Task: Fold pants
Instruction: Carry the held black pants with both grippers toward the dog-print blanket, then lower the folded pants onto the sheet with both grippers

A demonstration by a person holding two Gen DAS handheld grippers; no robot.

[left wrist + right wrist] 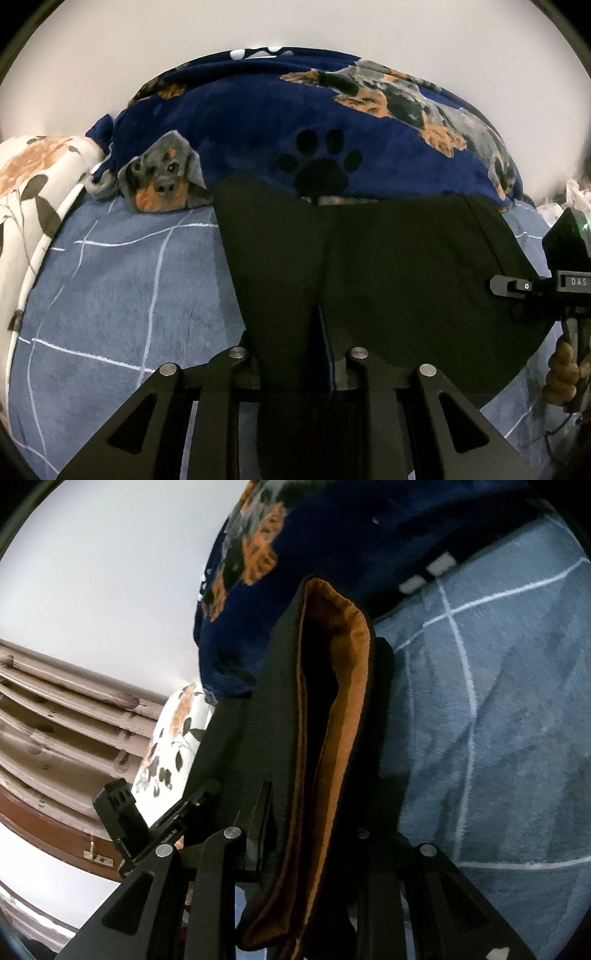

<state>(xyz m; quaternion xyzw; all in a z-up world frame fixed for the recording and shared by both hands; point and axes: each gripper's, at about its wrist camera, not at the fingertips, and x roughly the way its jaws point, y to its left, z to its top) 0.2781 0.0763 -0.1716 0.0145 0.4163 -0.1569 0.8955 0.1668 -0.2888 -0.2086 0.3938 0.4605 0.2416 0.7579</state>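
Pinching black pants (388, 266) between closed fingers, left gripper (295, 354) and right gripper (314, 834) lift them mid-fold over the bed (110, 288), seemingly needing a level lay-down next.

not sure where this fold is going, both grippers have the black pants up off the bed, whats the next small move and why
Probably carry both ends toward the navy dog blanket and lower: left gripper and right gripper each pinch the pants, which hang above the blue checked sheet, not yet laid flat.
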